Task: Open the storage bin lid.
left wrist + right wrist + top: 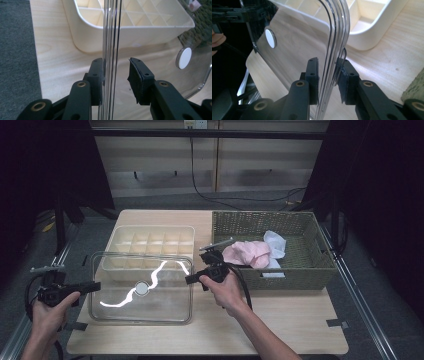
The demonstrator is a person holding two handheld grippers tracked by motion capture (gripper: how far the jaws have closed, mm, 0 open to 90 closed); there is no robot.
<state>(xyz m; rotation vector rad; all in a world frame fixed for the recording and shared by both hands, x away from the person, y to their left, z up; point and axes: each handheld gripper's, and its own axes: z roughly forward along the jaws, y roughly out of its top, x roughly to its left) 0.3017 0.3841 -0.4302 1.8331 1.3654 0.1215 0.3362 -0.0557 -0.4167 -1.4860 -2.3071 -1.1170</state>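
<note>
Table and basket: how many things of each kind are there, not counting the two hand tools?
Clear lid: 1
Cream divided tray: 1
Woven basket: 1
Cloths in the basket, one pink, one white: 2
Total: 5

A clear plastic lid [150,290] with rounded corners and a white round sticker [142,288] at its middle lies roughly level at lower left of centre, overlapping the near edge of a cream divided tray [150,245].

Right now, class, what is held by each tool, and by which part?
Both hold the clear plastic lid. The left tool has its left edge between its jaws; the right tool has its right edge, near a rounded corner.
</note>
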